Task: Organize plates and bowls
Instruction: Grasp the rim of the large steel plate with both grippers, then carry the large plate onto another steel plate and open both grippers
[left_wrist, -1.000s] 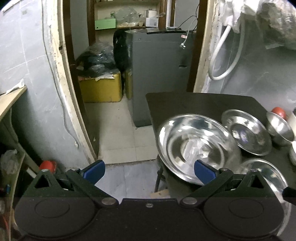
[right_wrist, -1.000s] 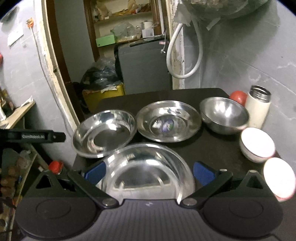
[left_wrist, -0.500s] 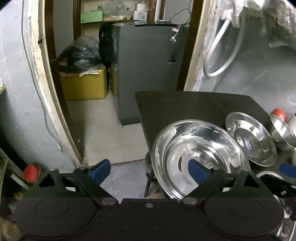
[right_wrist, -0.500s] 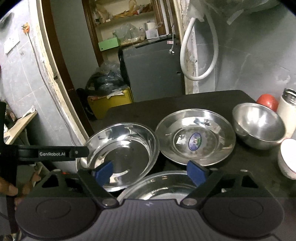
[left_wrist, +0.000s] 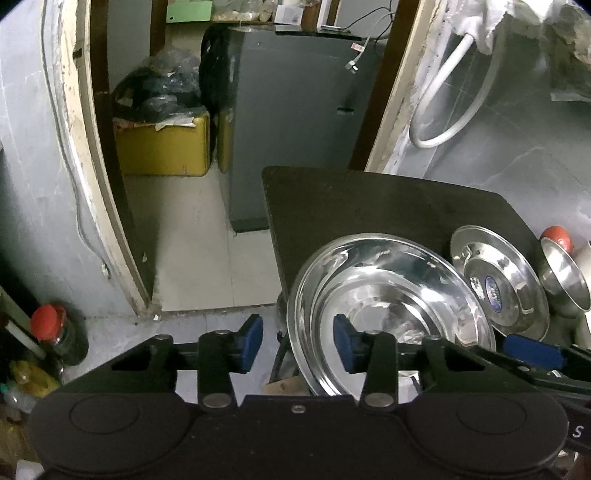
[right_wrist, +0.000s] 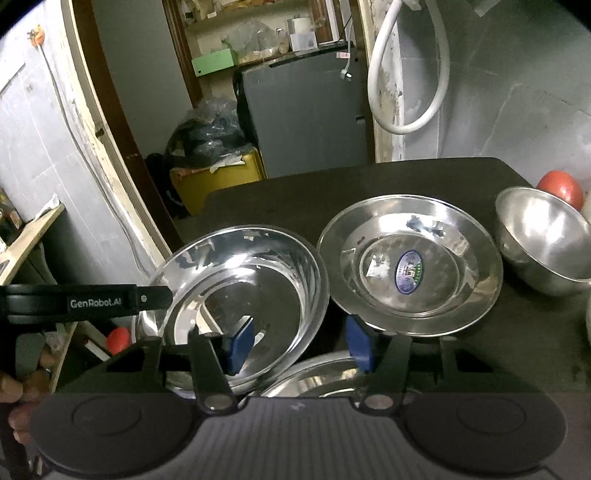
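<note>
A deep steel plate (left_wrist: 388, 306) (right_wrist: 240, 288) sits at the left edge of the black table (left_wrist: 369, 199). My left gripper (left_wrist: 297, 343) straddles its left rim, jaws narrowed with a gap still showing on both sides. My right gripper (right_wrist: 299, 343) straddles the plate's right rim, also partly closed and not pinching. Right of it lie a flat steel plate with a sticker (right_wrist: 406, 269) (left_wrist: 495, 284) and a steel bowl (right_wrist: 543, 240) (left_wrist: 565, 280). Another steel plate (right_wrist: 314, 373) lies under the right gripper at the near edge.
A red round object (right_wrist: 561, 184) and a white bowl (right_wrist: 588, 321) sit at the table's right side. Left of the table the floor drops away toward a doorway; a grey cabinet (left_wrist: 295, 129) stands behind. A hand (right_wrist: 14, 387) holds the left gripper.
Both grippers have narrowed their jaws and closed in on the deep plate, the left one at its left rim, the right one shifted forward and left to its right rim.
</note>
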